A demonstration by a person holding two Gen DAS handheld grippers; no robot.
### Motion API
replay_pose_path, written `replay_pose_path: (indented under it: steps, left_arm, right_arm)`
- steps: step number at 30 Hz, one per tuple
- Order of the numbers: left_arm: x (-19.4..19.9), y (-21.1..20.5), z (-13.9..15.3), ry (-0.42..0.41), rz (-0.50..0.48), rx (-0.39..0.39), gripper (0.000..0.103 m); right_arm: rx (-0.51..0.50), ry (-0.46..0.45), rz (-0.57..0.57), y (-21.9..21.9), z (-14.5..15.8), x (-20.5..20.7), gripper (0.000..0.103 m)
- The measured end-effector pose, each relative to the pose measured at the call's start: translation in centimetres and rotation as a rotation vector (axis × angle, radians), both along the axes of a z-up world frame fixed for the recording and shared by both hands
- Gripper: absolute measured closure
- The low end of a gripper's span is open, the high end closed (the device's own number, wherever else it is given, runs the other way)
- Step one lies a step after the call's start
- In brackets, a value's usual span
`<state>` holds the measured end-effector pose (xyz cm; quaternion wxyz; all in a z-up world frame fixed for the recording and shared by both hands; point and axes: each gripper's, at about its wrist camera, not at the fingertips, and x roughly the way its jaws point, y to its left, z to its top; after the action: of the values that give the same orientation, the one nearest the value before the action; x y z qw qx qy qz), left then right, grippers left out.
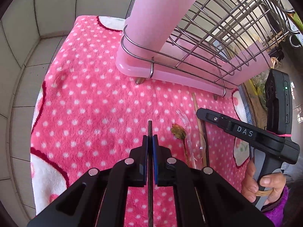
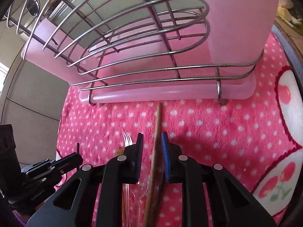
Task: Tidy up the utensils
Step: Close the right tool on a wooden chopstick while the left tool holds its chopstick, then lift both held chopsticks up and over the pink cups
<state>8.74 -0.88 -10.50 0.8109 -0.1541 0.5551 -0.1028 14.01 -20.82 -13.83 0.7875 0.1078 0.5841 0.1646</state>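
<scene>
Your left gripper [image 1: 150, 139] clamps the dark chopstick [image 1: 150, 130] at frame centre for racking, while your right gripper [image 2: 151, 141], jaws apart, straddles the wooden chopstick [image 2: 158, 121] ungripped.

A: Where does the left wrist view look from?
B: From behind its jaws, steeply down at the pink white-dotted fleece blanket [image 1: 90, 102], close above it.
A: And the right wrist view?
B: The same steep angle, nearer the wire rack with its pink plastic tray [image 2: 170, 92].
A: What do they share?
B: Blanket [image 2: 217, 128], rack [image 1: 170, 64], and the pale wooden chopstick [image 1: 197, 113] [image 2: 157, 130].
</scene>
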Motion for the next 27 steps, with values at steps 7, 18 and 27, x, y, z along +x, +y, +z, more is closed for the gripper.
replay_pose_path:
  steps: [7, 18, 27]
  left_arm:
    - [-0.3, 1.3, 0.3, -0.006, 0.015, -0.021, 0.099]
    - [-1.1, 1.6, 1.4, -0.032, 0.026, -0.026, 0.099]
    - [-2.0, 2.9, 3.5, -0.08, 0.049, -0.053, 0.099]
  right_arm:
    - [-0.063, -0.007, 0.008, 1.3, -0.9, 0.6, 0.083]
    - [0.009, -0.041, -0.026, -0.4, 0.4, -0.1, 0.096]
    - [0.101, -0.158, -0.053, -2.6, 4.3, -2.6, 0.096]
